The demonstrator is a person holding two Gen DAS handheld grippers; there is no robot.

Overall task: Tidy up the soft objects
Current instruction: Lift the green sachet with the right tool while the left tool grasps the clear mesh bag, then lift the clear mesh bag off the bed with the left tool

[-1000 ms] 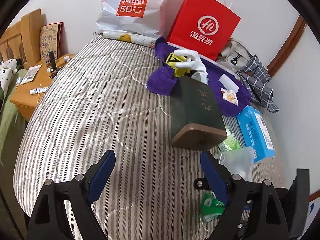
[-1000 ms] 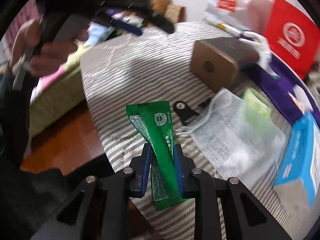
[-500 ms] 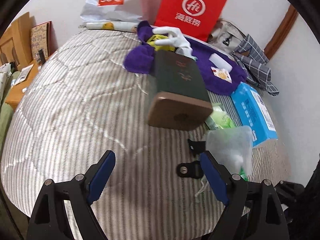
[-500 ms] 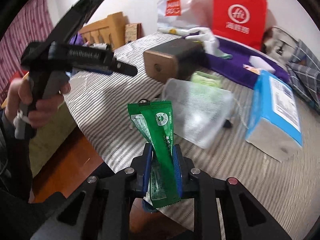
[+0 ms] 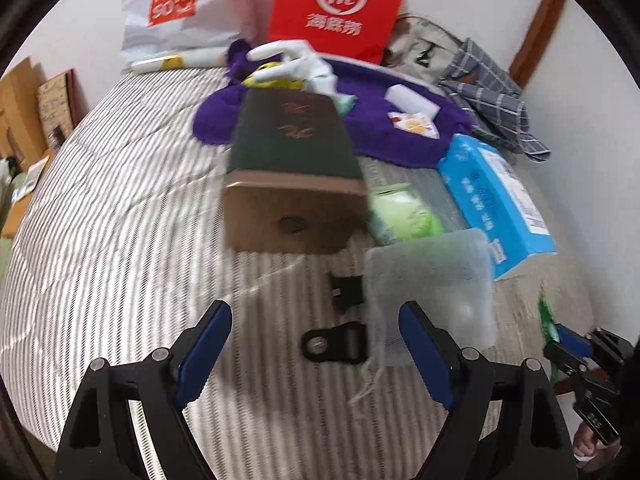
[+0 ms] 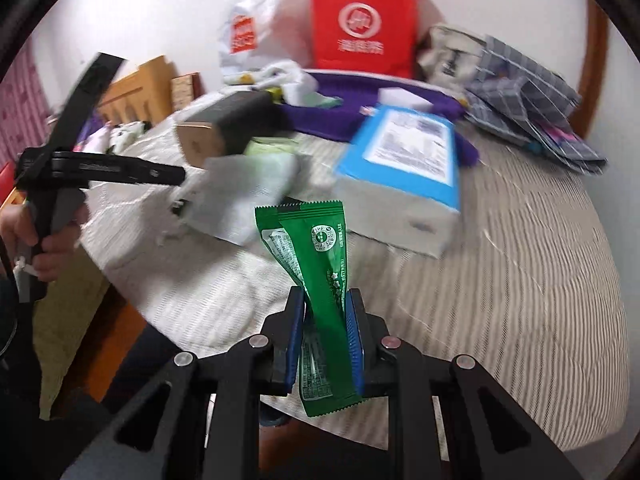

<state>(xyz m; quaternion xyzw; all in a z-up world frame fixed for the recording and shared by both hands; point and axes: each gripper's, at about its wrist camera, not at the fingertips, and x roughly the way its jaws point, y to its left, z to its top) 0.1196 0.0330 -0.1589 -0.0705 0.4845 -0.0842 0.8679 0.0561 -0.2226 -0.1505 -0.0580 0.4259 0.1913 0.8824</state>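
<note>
A: Right gripper (image 6: 325, 322)?

B: Clenched on two green sachets (image 6: 320, 264), pinched low so the tops stand up above the blue pads. It is over the near edge of the bed (image 6: 520, 280), striped quilt below.

A: Left gripper (image 5: 316, 340)?

B: Released, jaws wide, nothing between the pads. It is above the quilt, pointed down at a black clip (image 5: 334, 346). A frosted mesh pouch (image 5: 430, 280) lies just beside its right finger, drawstring trailing toward the camera.

A: What is around the pouch?

B: A dark green box (image 5: 292, 184) with a brown end lies just behind it. A pale green packet (image 5: 404, 216) sits between box and blue tissue box (image 5: 496, 196). A purple towel (image 5: 400, 120) is farther back, a red paper bag (image 5: 340, 4) against the wall.

A: The hands?

B: The left hand (image 6: 36, 236) grips its handle at the bed's edge. Frames are motion-blurred.
</note>
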